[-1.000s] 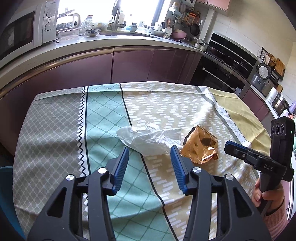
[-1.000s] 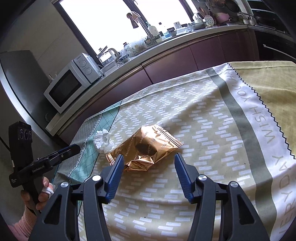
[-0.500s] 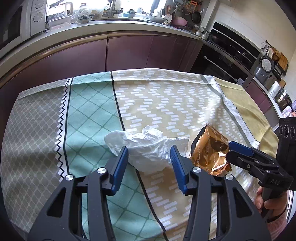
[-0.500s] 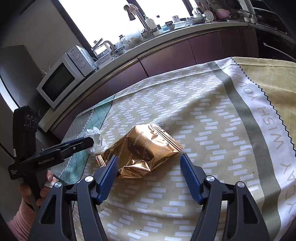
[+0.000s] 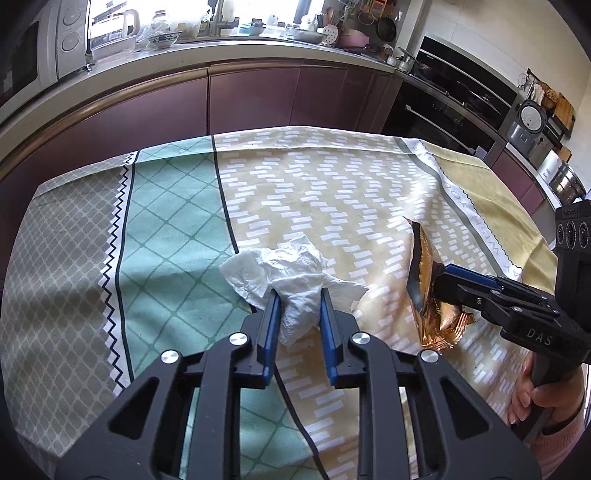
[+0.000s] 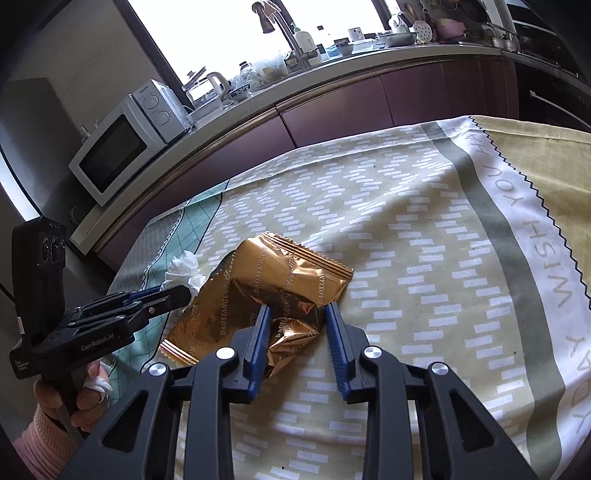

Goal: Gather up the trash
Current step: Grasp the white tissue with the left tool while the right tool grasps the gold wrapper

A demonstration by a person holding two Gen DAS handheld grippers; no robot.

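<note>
On a table draped in a patchwork-printed cloth (image 5: 332, 192) of grey lattice, mint diamonds, pale yellow with white dashes and a plain mustard band, two pieces of trash sit side by side near the front edge. Behind the table runs a curved kitchen counter (image 5: 221, 55) over glossy plum cabinet fronts, carrying a white microwave (image 6: 122, 147), a clear electric kettle (image 5: 112, 27) and a blue-and-white bowl (image 5: 164, 37); whether the bowl holds anything cannot be told. Black built-in ovens (image 5: 454, 96) line the right wall. The left gripper (image 5: 297, 306), black with blue pads, pinches a crumpled white paper tissue (image 5: 284, 273), soft and creased, its free part resting on the cloth where mint meets yellow. The right gripper (image 6: 297, 325) has narrowed around a shiny copper-gold foil snack wrapper (image 6: 266, 280): its left pad presses the crinkled foil, while a small gap shows beside the right pad. In the left wrist view the wrapper stands tilted up on its edge, its serrated end crumpled
</note>
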